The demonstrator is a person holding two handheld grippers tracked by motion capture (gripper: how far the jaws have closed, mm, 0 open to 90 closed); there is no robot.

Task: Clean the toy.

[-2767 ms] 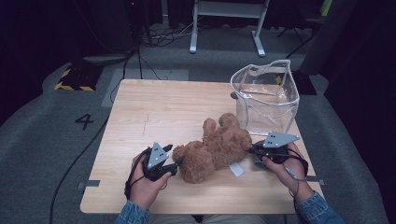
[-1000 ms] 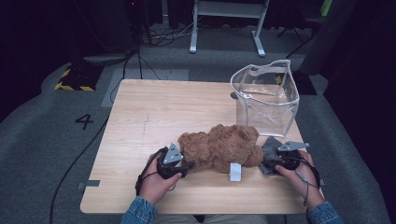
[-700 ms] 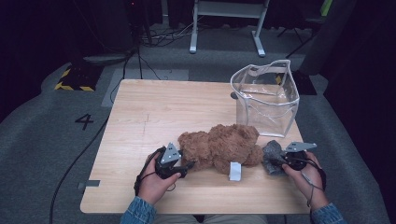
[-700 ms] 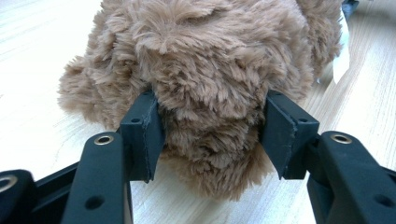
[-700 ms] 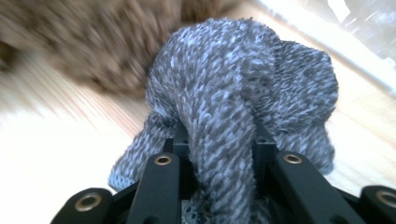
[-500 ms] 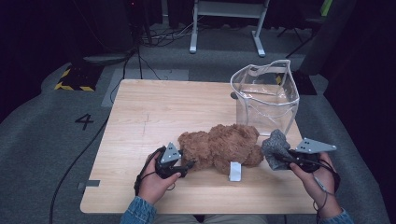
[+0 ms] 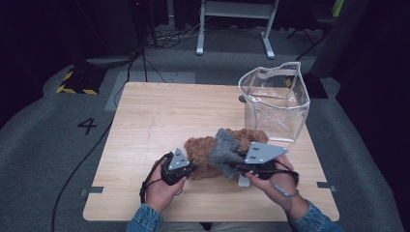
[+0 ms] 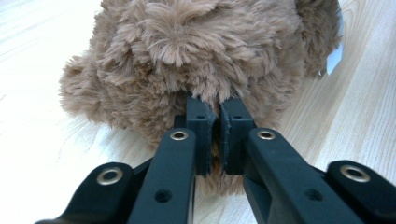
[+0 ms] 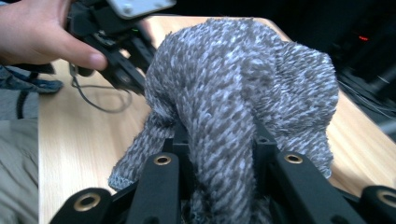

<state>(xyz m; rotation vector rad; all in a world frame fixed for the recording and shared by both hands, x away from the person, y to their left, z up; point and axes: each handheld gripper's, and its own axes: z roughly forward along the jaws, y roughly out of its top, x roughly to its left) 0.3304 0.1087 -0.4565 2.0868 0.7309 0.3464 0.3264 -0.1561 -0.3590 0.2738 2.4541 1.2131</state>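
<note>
High view: at the table's (image 7: 145,125) near edge the left gripper (image 7: 186,168) pinches the brown fur of the teddy bear (image 7: 205,152), its jaws having just closed until they are almost together. Just right of it, the right gripper (image 7: 238,166) grips a grey knitted garment (image 7: 223,149) and holds it above the bear; a white tag (image 7: 243,181) peeks out beneath, its print too small to read. The bear lies near the table's right front. Farther right stands a clear plastic bag (image 7: 275,101). On the grey floor to the left, a painted "4" (image 7: 87,125) can be read.
</note>
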